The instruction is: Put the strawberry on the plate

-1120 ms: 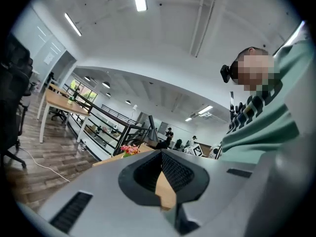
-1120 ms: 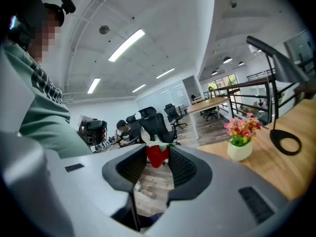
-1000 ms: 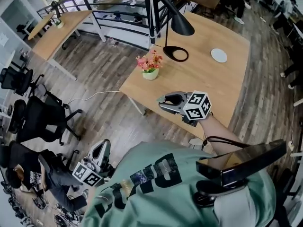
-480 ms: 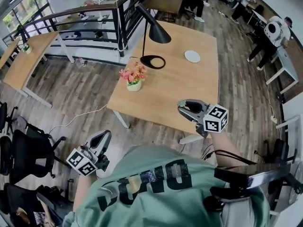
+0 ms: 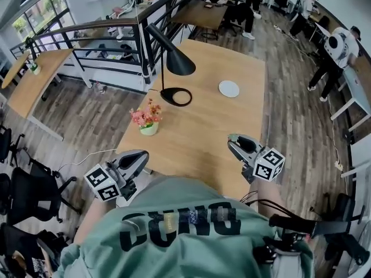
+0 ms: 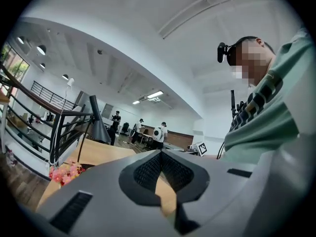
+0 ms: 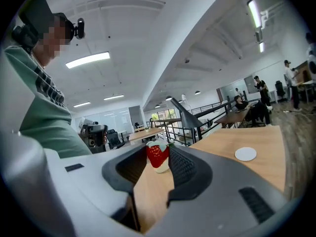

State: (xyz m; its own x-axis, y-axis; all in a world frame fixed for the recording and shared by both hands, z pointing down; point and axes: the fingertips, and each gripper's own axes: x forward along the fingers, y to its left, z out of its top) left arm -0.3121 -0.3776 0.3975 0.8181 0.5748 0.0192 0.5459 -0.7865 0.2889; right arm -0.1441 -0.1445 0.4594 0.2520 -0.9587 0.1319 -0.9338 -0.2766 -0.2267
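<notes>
A red strawberry [image 7: 157, 155] with a pale tip sits between the pads of my right gripper [image 7: 159, 163], which is shut on it. In the head view that gripper [image 5: 236, 139] hovers over the near right part of the wooden table [image 5: 203, 126]; the berry cannot be made out there. The small white plate [image 5: 229, 88] lies empty farther along the table, also seen ahead and to the right in the right gripper view as a plate [image 7: 245, 154]. My left gripper [image 5: 141, 154] is at the table's near left edge, its jaws [image 6: 160, 153] shut on nothing.
A black desk lamp [image 5: 169, 68] stands at the table's far left, with a pot of pink flowers [image 5: 146, 120] nearer on the left side. A black railing [image 5: 110, 30] runs behind. People stand by other tables in the background. Office chairs are at the left.
The view has swung round to face the table squarely. My left gripper has risen from low by the hip to the table's near edge. The right gripper still holds the strawberry.
</notes>
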